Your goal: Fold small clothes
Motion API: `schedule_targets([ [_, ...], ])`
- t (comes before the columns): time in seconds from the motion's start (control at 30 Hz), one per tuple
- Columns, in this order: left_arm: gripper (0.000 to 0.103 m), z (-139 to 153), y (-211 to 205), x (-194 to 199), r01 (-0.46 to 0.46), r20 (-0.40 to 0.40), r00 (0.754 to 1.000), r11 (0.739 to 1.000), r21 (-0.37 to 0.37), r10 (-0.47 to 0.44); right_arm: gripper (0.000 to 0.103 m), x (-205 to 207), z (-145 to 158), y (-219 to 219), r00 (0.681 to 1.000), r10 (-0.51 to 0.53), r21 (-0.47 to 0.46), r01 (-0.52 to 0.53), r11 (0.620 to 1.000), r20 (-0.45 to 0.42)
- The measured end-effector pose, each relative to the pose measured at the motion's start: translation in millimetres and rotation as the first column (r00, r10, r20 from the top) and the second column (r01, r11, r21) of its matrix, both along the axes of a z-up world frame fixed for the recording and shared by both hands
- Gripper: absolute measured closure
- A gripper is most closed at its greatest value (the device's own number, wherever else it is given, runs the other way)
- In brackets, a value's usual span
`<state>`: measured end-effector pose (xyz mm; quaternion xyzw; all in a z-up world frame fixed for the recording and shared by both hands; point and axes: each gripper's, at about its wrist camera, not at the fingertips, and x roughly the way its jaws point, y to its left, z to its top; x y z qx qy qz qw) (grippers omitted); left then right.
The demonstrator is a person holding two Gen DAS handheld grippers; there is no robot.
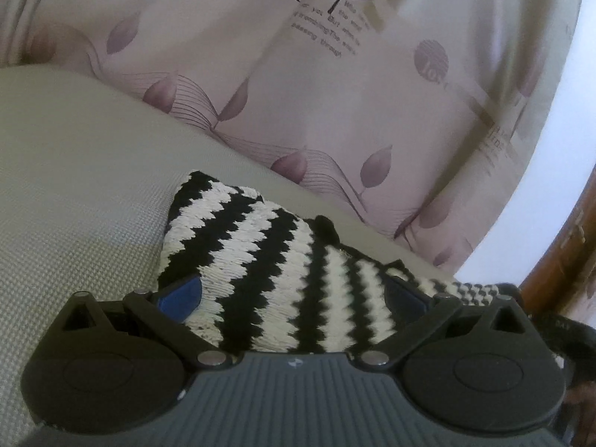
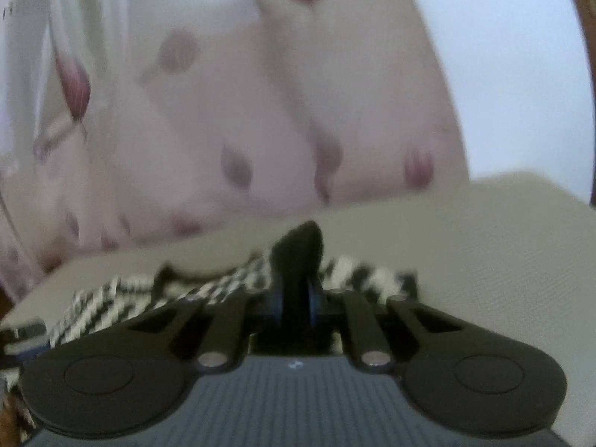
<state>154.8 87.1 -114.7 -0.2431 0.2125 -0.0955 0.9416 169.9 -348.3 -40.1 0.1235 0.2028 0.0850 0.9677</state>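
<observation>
Midway through a fold, apparently. Striped knit garment (image 1: 260,260) lying on the grey cushion (image 1: 74,205) near its back edge. Left gripper (image 1: 294,294) spread wide around the cloth; right gripper (image 2: 296,298) pinching a black edge. Next: carry that edge across, align, release.

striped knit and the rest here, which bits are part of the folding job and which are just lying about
Part of the job:
- black-and-white striped knit garment
- left tool, open, straddling it
- right tool, shut on a black edge of it
- grey padded surface under it

Just there:
- leaf-print curtain
- wooden frame
</observation>
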Motion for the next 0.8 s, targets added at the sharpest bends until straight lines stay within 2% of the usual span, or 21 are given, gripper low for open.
schedule_targets([
  [0.03, 0.0, 0.4, -0.8, 0.1, 0.003, 0.001, 1.0, 1.0, 0.008, -0.003, 0.091, 2.6, -0.4, -0.8, 1.0, -0.01, -0.006, 0.01, 1.0, 0.001],
  [0.13, 0.0, 1.5, -2.6, -0.1, 0.013, 0.0, 1.0, 1.0, 0.024, -0.013, 0.091, 14.4, -21.0, -2.0, 0.997, -0.03, -0.006, 0.029, 1.0, -0.07],
  [0.27, 0.0, 2.0, 0.3, -0.4, 0.008, 0.0, 1.0, 1.0, 0.015, -0.008, 0.091, 20.7, -46.8, -3.9, 0.99, -0.063, 0.03, 0.067, 0.997, -0.127],
  [0.4, 0.0, 3.2, 2.8, -4.8, 0.002, 0.031, 1.0, 1.0, 0.004, -0.002, 0.091, 14.3, -36.5, 0.6, 0.994, -0.087, 0.024, 0.089, 0.996, -0.07],
  [0.53, 0.0, 2.3, 2.2, -3.1, 0.005, 0.019, 1.0, 1.0, 0.013, -0.005, 0.091, 22.1, -47.6, -9.5, 0.983, -0.119, 0.005, 0.12, 0.993, -0.139],
  [0.57, 0.0, 2.2, 1.7, -2.7, 0.001, 0.013, 1.0, 1.0, 0.021, -0.002, 0.091, 27.0, -53.5, -10.9, 0.98, -0.089, 0.037, 0.097, 0.995, -0.176],
  [0.6, 0.0, 2.0, 1.8, -2.1, 0.004, 0.01, 1.0, 1.0, 0.021, -0.004, 0.091, 23.8, -53.2, -17.0, 0.981, -0.079, 0.061, 0.091, 0.994, -0.178],
  [0.7, 0.0, 1.8, 0.8, -1.8, 0.005, 0.007, 1.0, 1.0, 0.023, -0.005, 0.089, 25.1, -52.7, -22.9, 0.977, -0.101, 0.104, 0.123, 0.987, -0.19],
  [0.8, 0.0, 1.4, 0.6, -1.8, 0.004, 0.005, 1.0, 1.0, 0.023, -0.004, 0.087, 19.2, -51.7, -25.3, 0.98, -0.112, 0.134, 0.135, 0.982, -0.164],
])
